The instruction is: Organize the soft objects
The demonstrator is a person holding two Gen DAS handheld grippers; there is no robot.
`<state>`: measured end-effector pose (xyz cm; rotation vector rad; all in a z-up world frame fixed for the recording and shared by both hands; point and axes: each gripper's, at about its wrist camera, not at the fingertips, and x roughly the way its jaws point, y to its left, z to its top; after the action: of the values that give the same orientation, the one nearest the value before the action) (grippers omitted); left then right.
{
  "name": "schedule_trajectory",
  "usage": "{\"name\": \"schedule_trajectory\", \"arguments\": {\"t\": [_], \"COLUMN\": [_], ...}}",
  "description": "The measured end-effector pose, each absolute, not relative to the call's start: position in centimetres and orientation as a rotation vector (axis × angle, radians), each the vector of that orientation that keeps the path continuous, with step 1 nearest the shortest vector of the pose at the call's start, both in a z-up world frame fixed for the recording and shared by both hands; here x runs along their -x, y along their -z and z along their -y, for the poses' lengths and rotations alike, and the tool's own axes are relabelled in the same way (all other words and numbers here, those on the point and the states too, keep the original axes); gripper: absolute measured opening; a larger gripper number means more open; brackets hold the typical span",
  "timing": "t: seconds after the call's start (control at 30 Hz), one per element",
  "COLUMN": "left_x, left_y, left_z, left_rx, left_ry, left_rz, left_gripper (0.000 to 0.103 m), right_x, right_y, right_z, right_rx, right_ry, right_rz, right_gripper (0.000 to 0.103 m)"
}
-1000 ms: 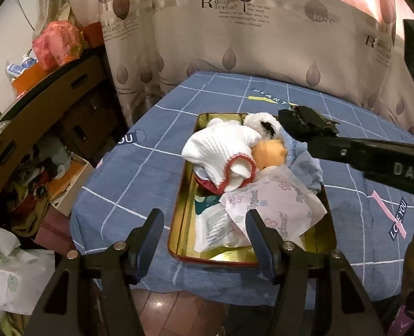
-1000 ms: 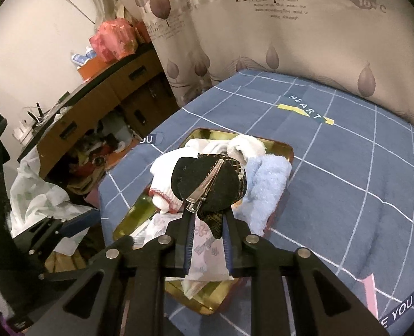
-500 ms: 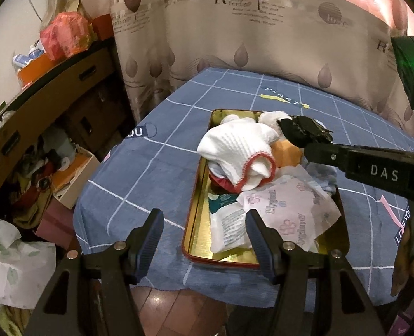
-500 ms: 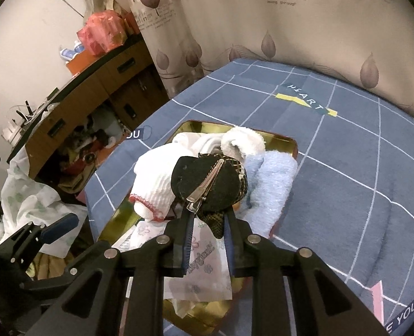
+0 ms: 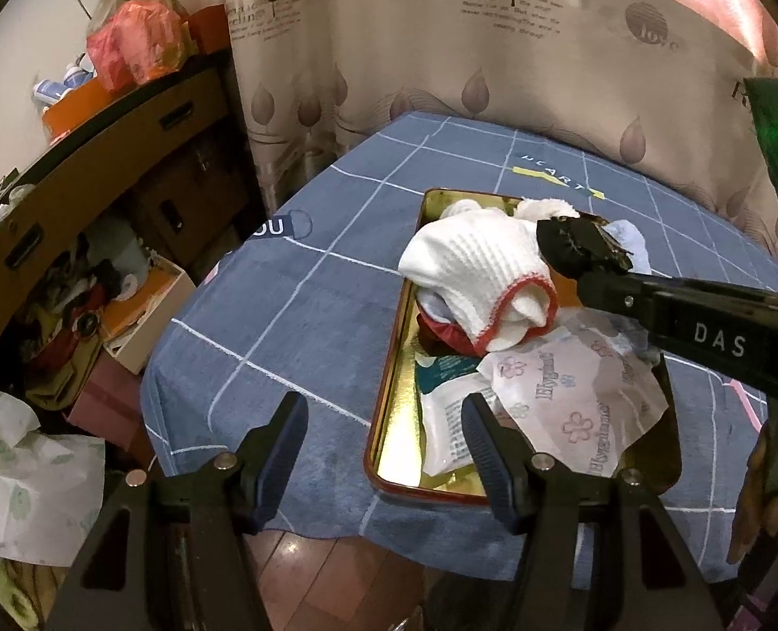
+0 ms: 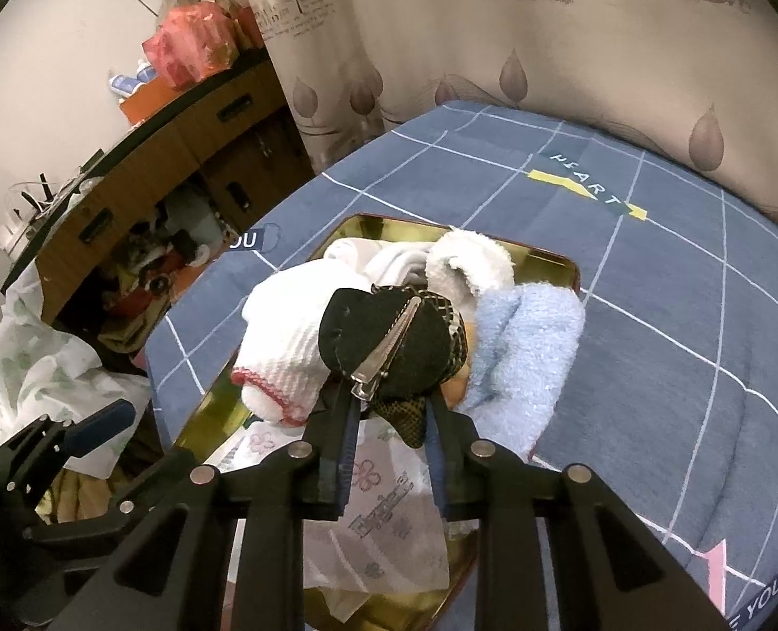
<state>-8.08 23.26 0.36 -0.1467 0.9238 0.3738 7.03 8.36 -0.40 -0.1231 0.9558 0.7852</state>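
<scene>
— Right wrist view: what has the right claw got?
— It is clenched on a black hair clip, held over the gold tray of soft things.
— And the left claw?
— Spread wide, holding nothing, hanging low at the tray's near edge on the tabletop.

On the blue checked cloth sits one gold tray. In it I count one white knitted sock with a red rim, one fluffy white roll, one light blue towel and two tissue packets. One black hair clip hangs above the pile. Two grippers are here: the left gripper and the right gripper.
</scene>
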Motion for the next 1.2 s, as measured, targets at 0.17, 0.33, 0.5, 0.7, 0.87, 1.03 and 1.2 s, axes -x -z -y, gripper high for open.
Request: {"name": "schedule_trajectory", "arguments": {"t": [0.17,0.33,0.5,0.7,0.87,1.03,1.2], "left_x": [8.0,8.0,7.9,7.9,7.9,7.9,8.0], "left_y": [-0.2,0.0,0.1,0.2,0.2,0.2,0.0], "left_z": [-23.5,-23.6,-23.6,-23.7,-23.7,-23.6,-23.5], "left_rx": [0.152,0.153,0.151,0.150,0.150,0.150,0.143], "left_ry": [-0.379,-0.379,-0.383,-0.383,-0.384,-0.382,-0.381], "left_rz": [-0.931,-0.940,-0.945,-0.946,-0.946,-0.944,-0.935], "left_gripper": [0.062,0.062,0.062,0.062,0.062,0.062,0.062], "right_x": [-6.9,-7.0,-6.8,-5.8,-4.5,-3.1,-2.0], "right_y": [0.5,0.1,-0.8,-2.1,-2.8,-3.4,-3.7], "right_z": [-8.7,-8.5,-8.0,-7.4,-7.0,-6.3,-5.8], "right_rx": [0.145,0.126,0.094,0.065,0.067,0.063,0.069], "right_ry": [-0.778,-0.783,-0.798,-0.815,-0.811,-0.789,-0.766], "right_rz": [-0.945,-0.926,-0.892,-0.838,-0.788,-0.723,-0.688], "right_gripper": [0.033,0.054,0.057,0.063,0.065,0.085,0.092]}}
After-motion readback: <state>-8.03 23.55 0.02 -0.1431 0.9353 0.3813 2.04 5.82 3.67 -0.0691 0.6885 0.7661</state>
